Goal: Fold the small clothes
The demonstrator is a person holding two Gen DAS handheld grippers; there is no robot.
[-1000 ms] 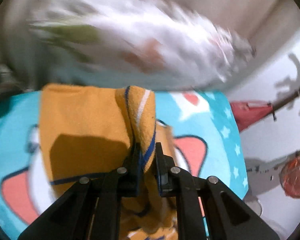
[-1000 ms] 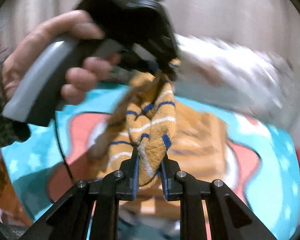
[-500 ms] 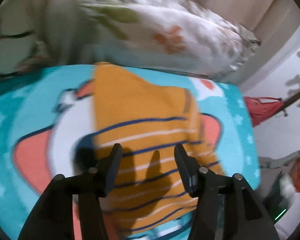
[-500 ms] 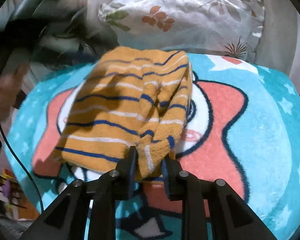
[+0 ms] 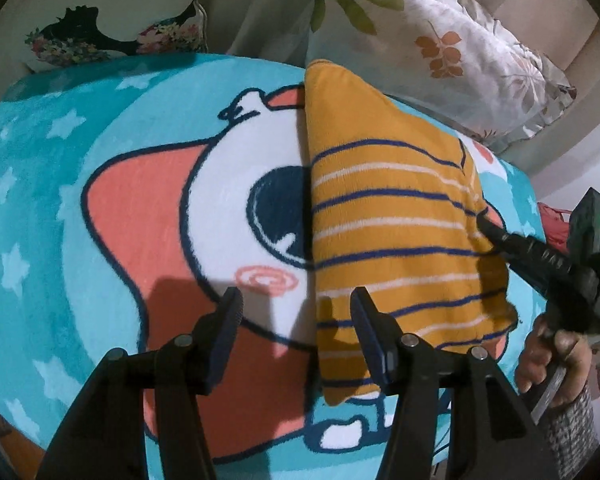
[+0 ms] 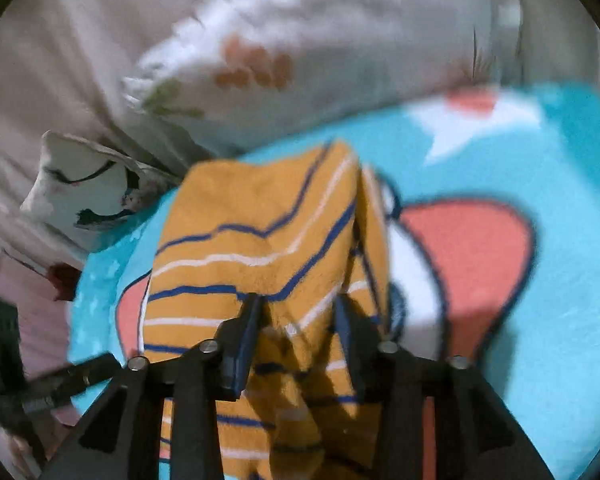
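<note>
An orange garment with blue and white stripes (image 5: 392, 216) lies folded on a turquoise cartoon blanket (image 5: 100, 160). My left gripper (image 5: 296, 308) is open and empty, hovering at the garment's near left edge. In the left wrist view my right gripper (image 5: 485, 219) reaches in from the right, its tip at the garment's right edge. In the right wrist view the garment (image 6: 260, 248) fills the middle and my right gripper (image 6: 298, 312) stands open over it, the cloth lying loose between and under the fingers. That view is blurred.
A white leaf-print pillow (image 5: 440, 40) lies behind the garment, and a second pillow with a dark print (image 5: 100, 20) sits at the back left. The blanket's edge drops off at the right, with red items (image 5: 552, 228) beyond it.
Both grippers held the garment lifted a second ago. The left let go first and drew back to the left. The right has now opened, and the garment lies folded on the blanket.
</note>
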